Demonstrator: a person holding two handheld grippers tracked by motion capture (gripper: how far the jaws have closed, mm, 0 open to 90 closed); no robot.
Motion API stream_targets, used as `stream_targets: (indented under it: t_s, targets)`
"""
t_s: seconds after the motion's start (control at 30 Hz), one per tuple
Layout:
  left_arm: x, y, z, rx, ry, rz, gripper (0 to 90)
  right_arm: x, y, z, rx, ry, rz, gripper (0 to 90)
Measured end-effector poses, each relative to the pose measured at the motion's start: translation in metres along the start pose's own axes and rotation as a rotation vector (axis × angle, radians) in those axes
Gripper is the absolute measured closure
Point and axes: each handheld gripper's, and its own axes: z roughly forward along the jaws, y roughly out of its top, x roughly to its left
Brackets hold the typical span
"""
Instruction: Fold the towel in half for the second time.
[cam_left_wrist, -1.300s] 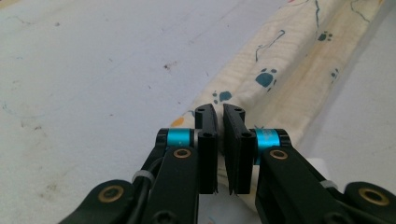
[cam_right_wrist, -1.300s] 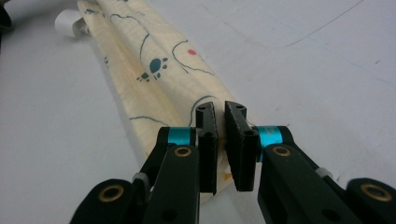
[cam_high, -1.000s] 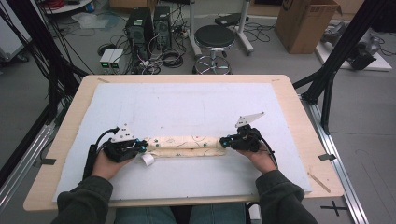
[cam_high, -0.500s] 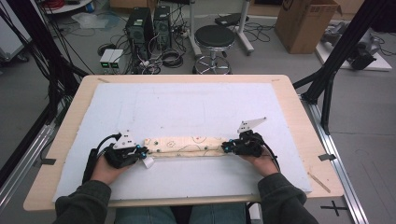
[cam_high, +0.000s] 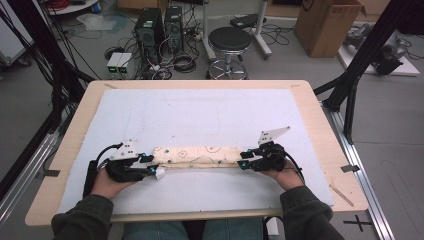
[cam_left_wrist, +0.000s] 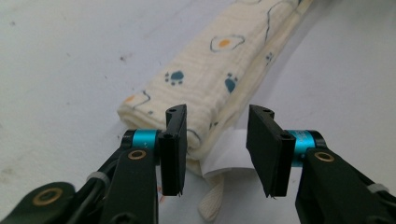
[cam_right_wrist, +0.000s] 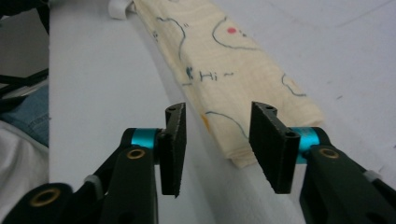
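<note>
Two pairs of black jaws stand apart, both having just been opening. The left gripper (cam_left_wrist: 217, 149) has the cloth's end and its white tag (cam_left_wrist: 229, 156) between its pads, neither pressing. The right gripper (cam_right_wrist: 217, 147) has let go of the other end. The folded cloth (cam_high: 197, 156) (cream, printed with paw marks and fried eggs) lies as a long strip across the white mat (cam_high: 210, 110), near the table's (cam_high: 320, 107) front edge, between both hands.
</note>
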Motion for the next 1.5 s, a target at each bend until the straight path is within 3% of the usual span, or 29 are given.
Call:
stream_targets:
  t_s: [0.13,0.23,0.4,0.5,0.6,0.73,0.97,1.33,1.5]
  targets:
    - [0.004,0.011,-0.004,-0.044,-0.002,-0.005,60.8,0.000,0.008,-0.009,-0.055,0.004,-0.005,55.9]
    - [0.009,0.017,0.002,-0.065,0.029,-0.034,66.6,-0.004,0.015,-0.007,-0.061,-0.020,0.003,58.4]
    - [0.017,0.019,0.024,-0.010,0.069,-0.068,78.6,-0.013,0.024,0.011,-0.048,-0.049,0.029,59.9]
    - [0.018,0.018,0.037,0.017,0.034,-0.083,79.0,-0.013,0.026,0.026,-0.012,-0.048,0.025,59.5]
    - [0.013,0.016,0.044,0.058,-0.009,-0.057,78.7,-0.008,0.028,0.038,0.009,-0.036,-0.002,58.0]
    - [0.012,0.011,0.046,0.099,-0.004,-0.043,78.2,-0.003,0.027,0.046,0.061,-0.036,-0.044,57.3]
    - [0.010,0.005,0.043,0.117,-0.004,-0.025,75.7,0.000,0.017,0.047,0.116,-0.066,-0.076,56.9]
    - [0.008,0.002,0.042,0.131,0.012,0.015,72.2,0.002,0.006,0.040,0.114,-0.091,-0.117,54.8]
    - [0.008,0.001,0.042,0.122,0.018,0.014,70.5,0.003,0.003,0.040,0.099,-0.102,-0.143,54.2]
